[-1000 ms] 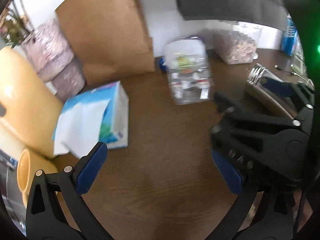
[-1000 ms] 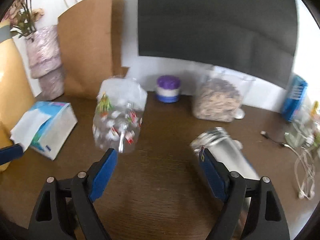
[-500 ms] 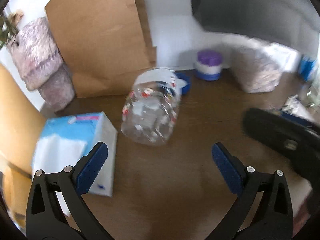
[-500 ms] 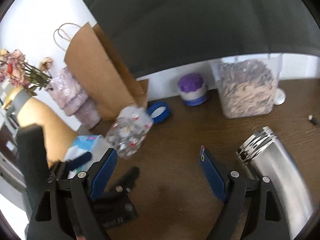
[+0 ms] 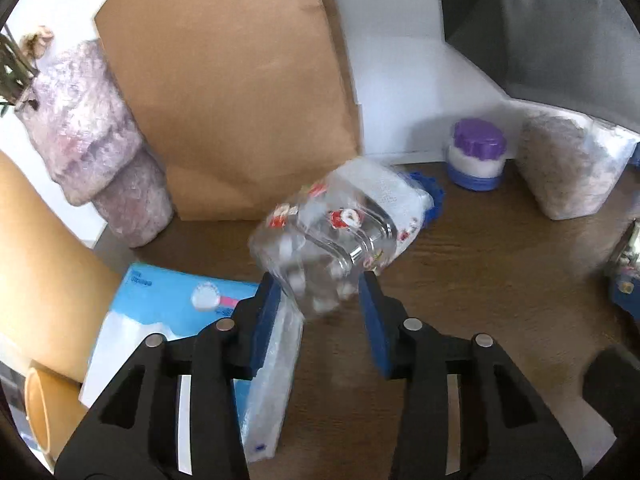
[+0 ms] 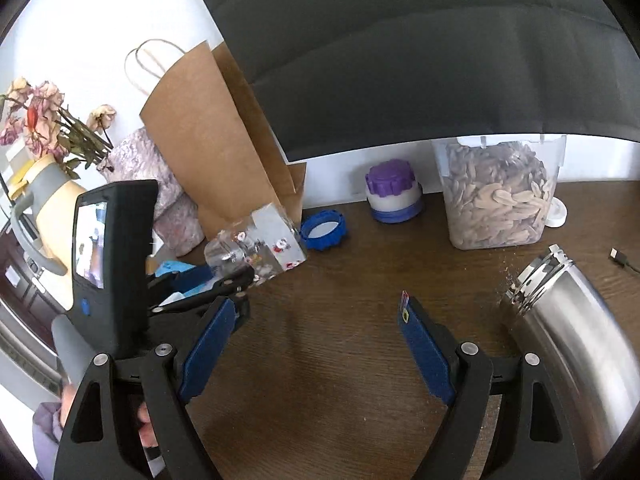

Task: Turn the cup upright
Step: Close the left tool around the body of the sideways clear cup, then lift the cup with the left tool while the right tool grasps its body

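Note:
A clear plastic cup (image 5: 336, 236) with small red and white pictures lies tilted on its side on the brown table. My left gripper (image 5: 320, 300) has closed its blue pads on the cup's near end. The cup also shows in the right wrist view (image 6: 256, 252), held by the left gripper (image 6: 232, 280). My right gripper (image 6: 316, 340) is open and empty above the table's middle, to the right of the cup.
A brown paper bag (image 5: 228, 92) stands behind the cup. A tissue box (image 5: 180, 328) lies at the left. A blue ring lid (image 6: 322, 230), a purple-capped jar (image 6: 392, 192), a clear container of seeds (image 6: 496, 196) and a lying steel tumbler (image 6: 576, 340) are to the right.
My left gripper has moved forward to the cup and closed its pads on it. The cup's near end looks raised. My right gripper stays open and has barely shifted.

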Tool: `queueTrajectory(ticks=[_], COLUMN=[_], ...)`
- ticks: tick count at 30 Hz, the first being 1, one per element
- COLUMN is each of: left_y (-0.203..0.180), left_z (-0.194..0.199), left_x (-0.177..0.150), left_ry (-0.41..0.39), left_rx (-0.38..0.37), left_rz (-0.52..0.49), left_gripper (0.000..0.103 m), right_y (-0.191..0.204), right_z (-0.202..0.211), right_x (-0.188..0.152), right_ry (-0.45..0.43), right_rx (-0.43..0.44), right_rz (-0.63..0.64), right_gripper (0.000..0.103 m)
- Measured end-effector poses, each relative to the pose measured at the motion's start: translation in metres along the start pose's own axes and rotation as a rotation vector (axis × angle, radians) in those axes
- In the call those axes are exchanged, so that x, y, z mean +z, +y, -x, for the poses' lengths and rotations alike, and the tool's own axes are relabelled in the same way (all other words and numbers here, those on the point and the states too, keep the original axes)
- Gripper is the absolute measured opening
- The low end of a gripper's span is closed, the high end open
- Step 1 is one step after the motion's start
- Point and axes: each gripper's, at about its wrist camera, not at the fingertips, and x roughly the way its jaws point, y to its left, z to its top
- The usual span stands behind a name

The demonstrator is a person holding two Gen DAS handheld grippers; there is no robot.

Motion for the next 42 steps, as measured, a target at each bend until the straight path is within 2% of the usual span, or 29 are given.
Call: queueTrajectory(ticks=[2, 3, 5, 7, 8, 9, 10, 11, 12, 14, 16, 18, 19, 22, 24, 27, 31, 33, 34, 36, 37, 40, 42], left_y=[-0.002, -0.007, -0.017, -0.025, -0.029, -0.033, -0.038, -0.041, -0.047, -0.047, -0.043, -0.04, -0.04, -0.05, -0.057, -0.057, -0.049, -0.042, -0.038, -0.032, -0.032, -0.031, -0.034], left_z=[0.009, 0.013, 0.014, 0.012, 0.015, 0.019, 0.023, 0.021, 0.014, 0.0, -0.018, -0.028, -0.03, -0.016, -0.009, 0.004, 0.041, 0.064, 0.076, 0.101, 0.109, 0.138, 0.16], left_x=[0.0, 0.0, -0.003, -0.002, -0.001, 0.0, 0.0, 0.0, 0.003, 0.012, 0.023, 0.024, 0.023, 0.01, 0.003, -0.003, -0.013, -0.02, -0.023, -0.028, -0.03, -0.039, -0.048], left_ry=[-0.001, 0.002, 0.046, 0.061, 0.019, -0.021, -0.072, -0.078, -0.052, -0.019, 0.041, 0.073, 0.072, 0.034, 0.036, 0.071, 0.056, 0.027, 0.012, -0.021, -0.027, -0.053, -0.09], left_rx=[-0.044, -0.086, -0.106, -0.068, -0.034, -0.017, -0.015, -0.018, 0.014, 0.055, 0.017, -0.025, -0.037, -0.144, -0.149, -0.172, -0.201, -0.183, -0.192, -0.19, -0.192, -0.238, -0.238], left_rz=[-0.002, -0.025, -0.074, -0.136, -0.174, -0.203, -0.246, -0.283, -0.332, -0.343, -0.328, -0.307, -0.317, -0.403, -0.436, -0.406, -0.315, -0.256, -0.235, -0.201, -0.198, -0.187, -0.201], left_gripper=[0.019, 0.007, 0.007, 0.024, 0.057, 0.085, 0.091, 0.096, 0.096, 0.096, 0.093, 0.061, 0.061, 0.061, 0.061, 0.061, 0.061, 0.061, 0.061, 0.061, 0.061, 0.061, 0.061], right_y=[-0.004, -0.005, -0.011, -0.018, -0.02, -0.022, -0.023, -0.023, -0.023, -0.023, -0.026, -0.029, -0.03, -0.032, -0.032, -0.037, -0.041, -0.041, -0.04, -0.035, -0.028, -0.006, 0.008], right_z=[0.007, 0.01, 0.014, 0.014, 0.013, 0.012, 0.011, 0.01, 0.011, 0.011, 0.011, 0.01, 0.009, 0.008, 0.007, 0.007, 0.008, 0.007, 0.006, 0.004, 0.005, 0.015, 0.026], right_x=[0.003, 0.004, 0.007, 0.008, 0.008, 0.008, 0.009, 0.01, 0.01, 0.011, 0.012, 0.012, 0.012, 0.013, 0.013, 0.014, 0.017, 0.017, 0.016, 0.015, 0.014, 0.008, 0.003], right_ry=[-0.017, -0.025, -0.034, -0.033, -0.027, -0.021, -0.017, -0.012, -0.014, -0.009, -0.011, -0.004, -0.002, 0.004, 0.008, 0.023, 0.056, 0.076, 0.109, 0.157, 0.187, 0.241, 0.249], right_rx=[0.017, 0.022, 0.036, 0.04, 0.045, 0.053, 0.056, 0.05, 0.044, 0.048, 0.048, 0.06, 0.066, 0.072, 0.076, 0.099, 0.187, 0.233, 0.3, 0.378, 0.455, 0.593, 0.623], right_rz=[-0.011, -0.018, -0.042, -0.074, -0.087, -0.097, -0.101, -0.098, -0.094, -0.092, -0.1, -0.113, -0.118, -0.122, -0.121, -0.139, -0.193, -0.221, -0.252, -0.289, -0.295, -0.287, -0.266], right_gripper=[0.088, 0.088, 0.088, 0.088, 0.088, 0.088, 0.088, 0.088, 0.088, 0.088, 0.088, 0.088, 0.088, 0.088, 0.088, 0.088, 0.088, 0.088, 0.088, 0.088, 0.088, 0.088, 0.085])
